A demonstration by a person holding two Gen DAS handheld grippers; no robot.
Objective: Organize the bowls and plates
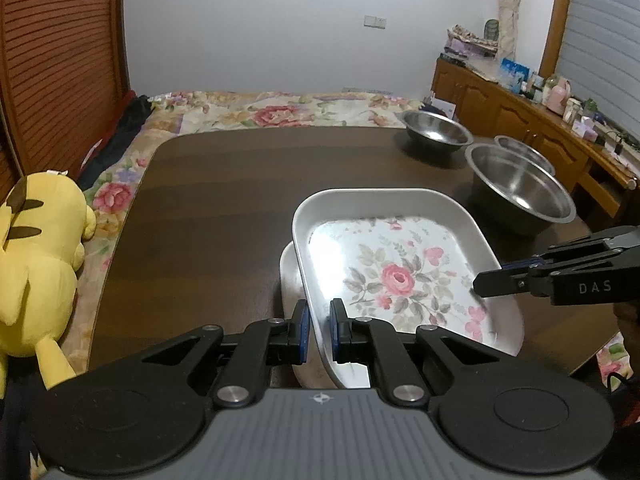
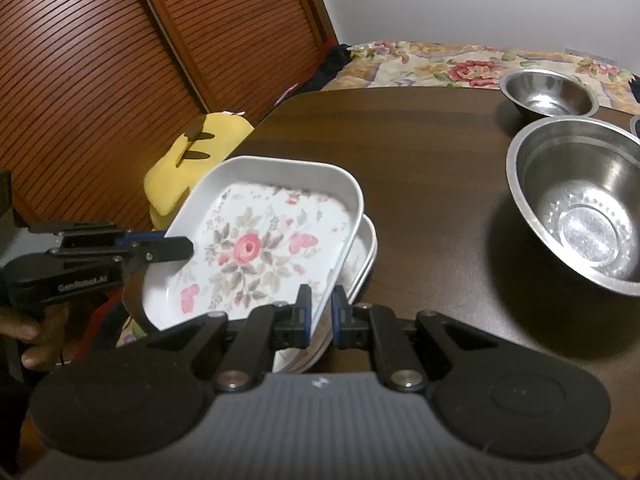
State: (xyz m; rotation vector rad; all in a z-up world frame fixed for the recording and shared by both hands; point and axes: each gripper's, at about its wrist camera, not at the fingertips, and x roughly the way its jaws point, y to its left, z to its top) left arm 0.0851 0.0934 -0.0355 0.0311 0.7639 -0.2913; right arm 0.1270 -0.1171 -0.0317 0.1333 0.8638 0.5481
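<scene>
A white rectangular plate with a rose print [image 1: 400, 272] [image 2: 256, 248] hangs tilted just above a second, similar plate [image 1: 290, 280] [image 2: 366, 248] that lies on the dark wooden table [image 1: 220, 200] [image 2: 420, 140]. My left gripper [image 1: 318, 320] [image 2: 188, 248] is shut on the upper plate's near-left rim. My right gripper [image 2: 322, 308] [image 1: 486, 284] is shut on the opposite rim. Three steel bowls stand on the table's right: a large one [image 1: 520, 192] [image 2: 580, 208], a smaller one [image 1: 438, 132] [image 2: 548, 92] behind it, and a third [image 1: 524, 152] partly hidden.
A yellow plush toy [image 1: 36, 260] [image 2: 192, 160] lies off the table's left edge on a floral bedspread [image 1: 276, 114]. A slatted wooden door [image 2: 100, 80] stands at the left. A wooden sideboard [image 1: 520, 112] with small items runs along the right. A hand [image 2: 28, 332] holds the left gripper.
</scene>
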